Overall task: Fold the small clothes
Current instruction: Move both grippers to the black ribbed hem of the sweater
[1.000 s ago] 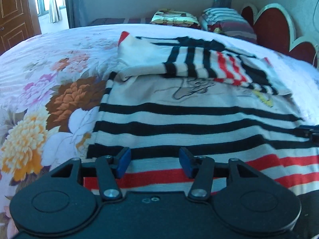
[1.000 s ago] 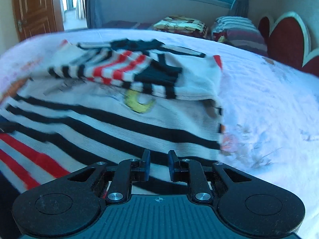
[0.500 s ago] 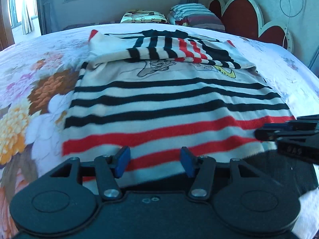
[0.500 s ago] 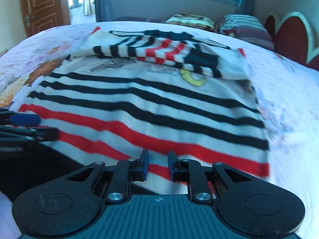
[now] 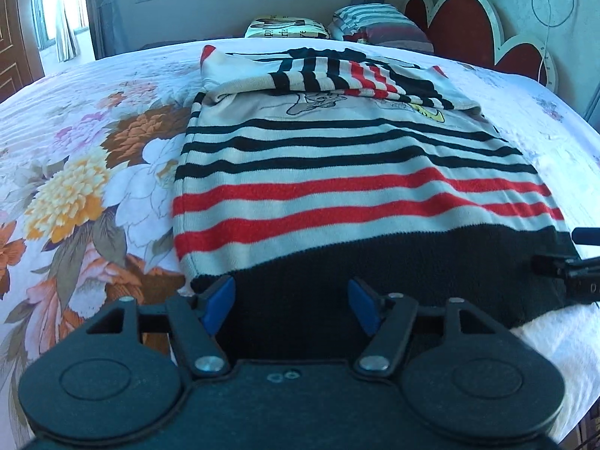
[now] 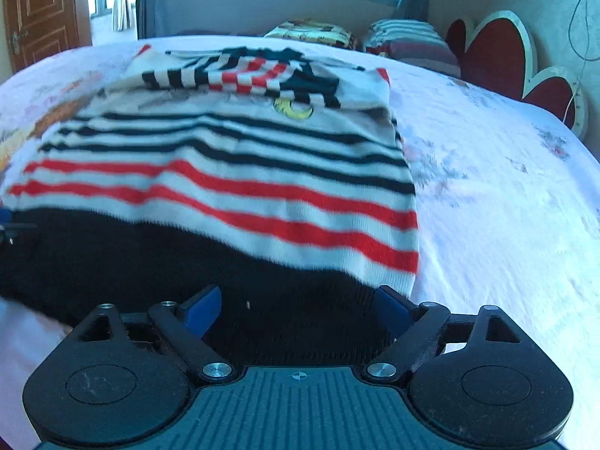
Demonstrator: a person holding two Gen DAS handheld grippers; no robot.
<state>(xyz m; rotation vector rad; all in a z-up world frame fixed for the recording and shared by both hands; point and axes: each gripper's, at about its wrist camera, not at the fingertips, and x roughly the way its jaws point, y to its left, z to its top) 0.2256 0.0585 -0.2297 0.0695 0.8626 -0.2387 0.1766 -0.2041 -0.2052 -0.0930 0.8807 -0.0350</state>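
A small striped sweater (image 5: 337,172) lies flat on the bed, cream with black and red stripes and a black hem band (image 5: 375,285). Its sleeves (image 5: 337,75) are folded across the chest at the far end. It also shows in the right wrist view (image 6: 240,172). My left gripper (image 5: 292,302) is open and empty, just above the hem near its left corner. My right gripper (image 6: 296,309) is open and empty over the hem near its right corner (image 6: 397,281). The right gripper's tip shows at the right edge of the left wrist view (image 5: 577,262).
The bed has a floral sheet (image 5: 82,187) on the left and white sheet (image 6: 506,206) on the right. Pillows (image 5: 375,26) and a red scalloped headboard (image 5: 483,37) are at the far end. A wooden door (image 6: 41,11) stands at far left.
Both grippers have drawn back from the sweater's middle to its black hem. The right gripper's jaws, nearly shut before, have opened wide. The left gripper stayed open.
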